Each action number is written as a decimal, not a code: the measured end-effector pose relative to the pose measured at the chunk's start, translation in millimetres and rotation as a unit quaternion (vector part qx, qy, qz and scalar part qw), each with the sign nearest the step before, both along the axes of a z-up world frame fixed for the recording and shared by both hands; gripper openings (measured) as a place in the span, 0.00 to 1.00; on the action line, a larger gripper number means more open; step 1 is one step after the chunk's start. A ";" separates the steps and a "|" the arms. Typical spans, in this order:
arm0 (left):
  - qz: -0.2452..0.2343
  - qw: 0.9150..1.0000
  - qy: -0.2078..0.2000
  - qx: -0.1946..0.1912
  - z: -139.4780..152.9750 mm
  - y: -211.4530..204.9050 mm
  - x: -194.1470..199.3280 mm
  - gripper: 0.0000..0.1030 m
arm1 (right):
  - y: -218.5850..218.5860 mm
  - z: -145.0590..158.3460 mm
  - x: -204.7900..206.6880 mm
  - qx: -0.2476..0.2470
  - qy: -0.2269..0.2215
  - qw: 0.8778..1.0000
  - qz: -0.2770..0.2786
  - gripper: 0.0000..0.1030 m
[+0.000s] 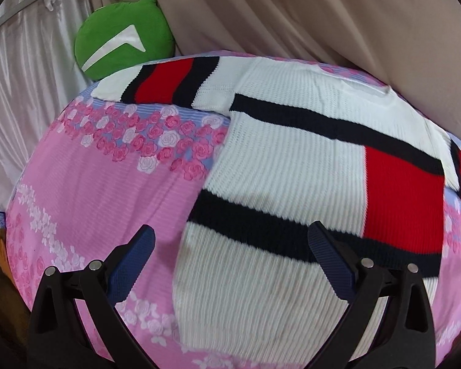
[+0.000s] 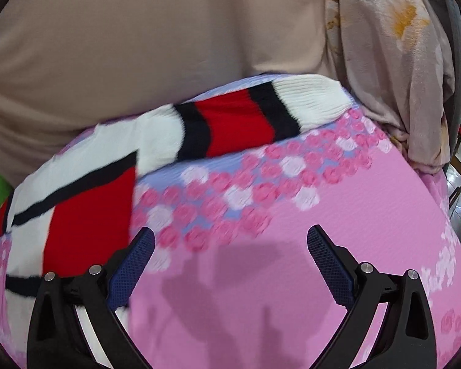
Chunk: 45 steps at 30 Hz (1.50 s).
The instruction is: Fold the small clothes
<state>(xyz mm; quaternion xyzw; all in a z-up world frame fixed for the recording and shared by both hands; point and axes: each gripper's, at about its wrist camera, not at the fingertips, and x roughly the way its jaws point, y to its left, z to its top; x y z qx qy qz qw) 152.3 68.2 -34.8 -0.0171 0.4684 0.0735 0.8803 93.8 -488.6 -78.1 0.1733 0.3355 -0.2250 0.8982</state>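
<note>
Left wrist view: your left gripper (image 1: 230,246) is spread wide, holding nothing, over the knit sweater (image 1: 292,169) lying flat on the pink floral bedsheet (image 1: 92,184), sleeve at 11 o'clock. Your right gripper (image 2: 230,246) is equally wide, empty, above bare sheet. Folding looks unstarted; next, grab a sleeve or hem edge.

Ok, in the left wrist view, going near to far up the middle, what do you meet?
left gripper, open → knit sweater lying flat on the pink floral sheet → beige fabric backdrop.
</note>
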 end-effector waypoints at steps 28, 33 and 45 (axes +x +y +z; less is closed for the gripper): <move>0.053 0.998 -0.040 0.018 -11.6 -21.3 63.3 0.94 | -115.9 88.0 165.3 0.086 -0.244 0.965 0.040 0.09; 0.065 0.996 -0.061 -0.010 2.5 1.3 77.4 0.94 | 74.3 136.7 215.3 0.075 -0.242 0.928 0.275 0.09; 0.002 0.981 0.021 -0.190 -46.7 17.0 163.3 0.95 | 238.7 -0.8 170.1 0.114 -0.056 0.943 0.307 0.52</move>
